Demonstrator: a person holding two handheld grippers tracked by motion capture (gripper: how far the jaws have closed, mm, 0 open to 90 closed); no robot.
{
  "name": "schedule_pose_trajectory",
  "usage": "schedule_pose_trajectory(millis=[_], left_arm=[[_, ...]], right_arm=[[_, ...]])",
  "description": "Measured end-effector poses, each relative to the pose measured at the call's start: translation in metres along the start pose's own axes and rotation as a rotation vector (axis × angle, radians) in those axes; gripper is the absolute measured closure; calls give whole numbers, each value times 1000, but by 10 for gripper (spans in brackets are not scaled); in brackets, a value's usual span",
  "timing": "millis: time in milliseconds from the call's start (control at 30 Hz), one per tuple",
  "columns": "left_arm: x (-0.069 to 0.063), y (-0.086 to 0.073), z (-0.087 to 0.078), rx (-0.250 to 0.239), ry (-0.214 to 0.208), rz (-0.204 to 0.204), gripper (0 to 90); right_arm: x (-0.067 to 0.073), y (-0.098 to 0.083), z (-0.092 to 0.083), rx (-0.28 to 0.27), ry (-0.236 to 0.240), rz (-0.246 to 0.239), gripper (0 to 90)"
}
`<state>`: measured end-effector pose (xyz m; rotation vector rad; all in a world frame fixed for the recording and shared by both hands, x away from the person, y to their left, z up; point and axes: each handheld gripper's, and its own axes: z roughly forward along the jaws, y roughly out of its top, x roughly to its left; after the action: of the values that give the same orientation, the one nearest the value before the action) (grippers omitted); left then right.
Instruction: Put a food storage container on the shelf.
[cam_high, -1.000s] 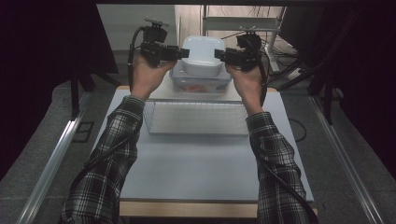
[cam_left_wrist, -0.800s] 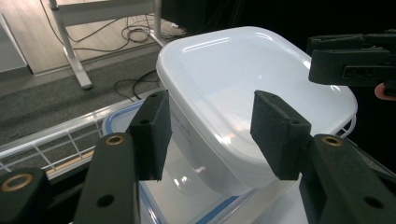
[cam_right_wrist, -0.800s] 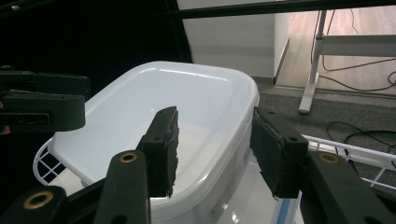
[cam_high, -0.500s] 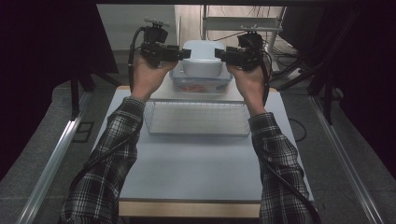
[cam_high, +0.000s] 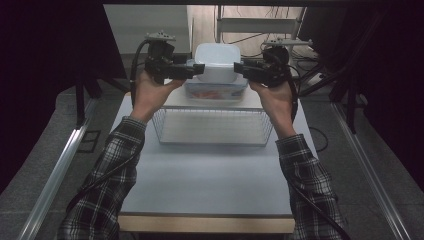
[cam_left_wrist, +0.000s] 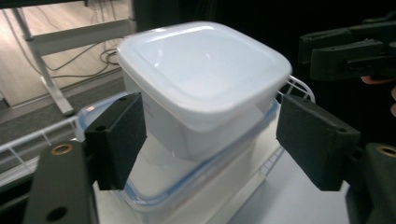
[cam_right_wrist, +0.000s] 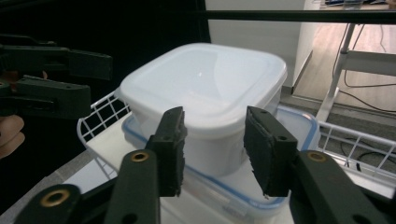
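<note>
A white square tub (cam_high: 214, 62) sits stacked on a blue-rimmed lidded container (cam_high: 216, 91) at the table's (cam_high: 210, 175) far edge, behind a white wire basket (cam_high: 214, 127). The left gripper (cam_high: 199, 70) and right gripper (cam_high: 238, 67) flank the tub, jaws apart, holding nothing. The lower container's front label is too blurred to read.

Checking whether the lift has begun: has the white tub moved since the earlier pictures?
No. The white tub sits on the blue-rimmed container, placed as before relative to the wire basket.
</note>
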<state>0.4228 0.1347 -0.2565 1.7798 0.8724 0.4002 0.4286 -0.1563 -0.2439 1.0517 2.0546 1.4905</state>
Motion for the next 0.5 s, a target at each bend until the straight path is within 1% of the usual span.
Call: schedule_pose_trajectory(millis=[100, 133, 200, 267, 367, 400, 500], left_arm=[[-1, -9, -2, -1, -9, 14, 188], [-2, -12, -3, -3, -7, 14, 167], [-3, -19, -4, 9, -21, 23, 123], [-4, -25, -5, 16, -19, 35, 112], [-7, -34, -6, 26, -30, 43, 90], [-8, -36, -6, 28, -32, 53, 85], [-11, -45, -5, 35, -34, 67, 71]], right_arm=[[0, -7, -2, 3, 17, -2, 502], [0, -9, -3, 5, 23, -4, 485], [1, -13, -4, 4, 32, -6, 449], [1, -18, -4, 10, 44, -12, 410], [1, -24, -4, 20, 66, -17, 355], [2, -26, -4, 24, 72, -19, 342], [3, -32, -3, 32, 75, -31, 305]])
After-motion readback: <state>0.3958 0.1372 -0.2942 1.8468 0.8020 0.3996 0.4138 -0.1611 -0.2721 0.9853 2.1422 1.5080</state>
